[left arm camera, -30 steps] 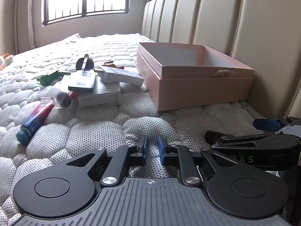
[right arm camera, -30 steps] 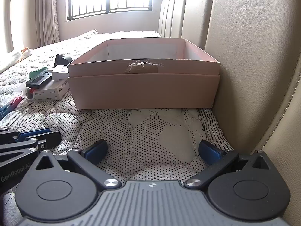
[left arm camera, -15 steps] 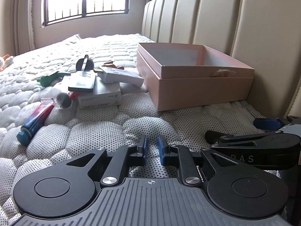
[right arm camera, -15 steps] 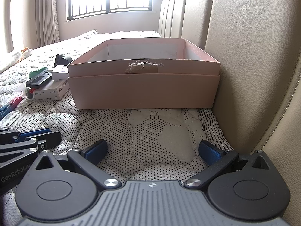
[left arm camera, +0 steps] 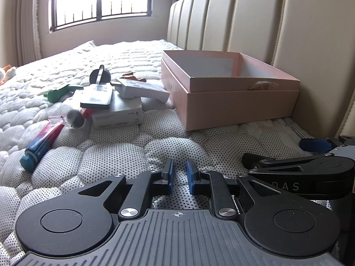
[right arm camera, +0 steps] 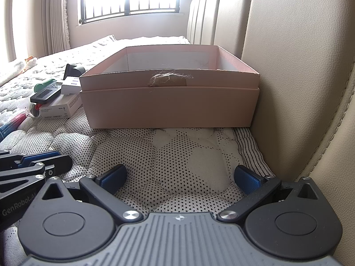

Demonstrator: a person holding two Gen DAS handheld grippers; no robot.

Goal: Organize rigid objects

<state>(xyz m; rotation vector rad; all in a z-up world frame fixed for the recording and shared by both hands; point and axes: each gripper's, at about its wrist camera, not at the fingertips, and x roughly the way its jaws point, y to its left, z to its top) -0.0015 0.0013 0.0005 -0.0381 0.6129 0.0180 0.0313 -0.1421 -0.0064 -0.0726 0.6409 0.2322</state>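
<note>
Both hand-held grippers rest low over the quilted mattress (left arm camera: 124, 153) of a bed, side by side and empty. On the left hand-held gripper (left arm camera: 179, 174) the blue pads stand drawn close together with only a narrow gap, nothing between them. On the right hand-held gripper (right arm camera: 180, 176) the jaws are spread wide, bare mattress showing between the blue pads; its side also shows at the right edge of the left wrist view (left arm camera: 310, 153).

Farther off, an open pink box (right arm camera: 168, 102) sits on the mattress with its right side against the padded cream headboard (right arm camera: 288, 66). What can be seen of its inside looks bare, and a frayed tuft of string is stuck to the near rim.

To the left of the box lies a loose heap of items. A white carton (left arm camera: 118, 112) lies flat with a dark remote-like device (left arm camera: 96, 97) on top of it. Just right of that, a white and grey device (left arm camera: 142, 89) is tilted up, its end close to the box wall. Behind them stands a black round object (left arm camera: 99, 75), and a green piece (left arm camera: 58, 93) lies to the far left. Nearer, a red and blue tube with a blue cap (left arm camera: 42, 143) lies slanted on the mattress, beside a small dark-capped item (left arm camera: 75, 118) in clear wrapping.

A barred window (left arm camera: 99, 2) lets in bright light at the far wall.
</note>
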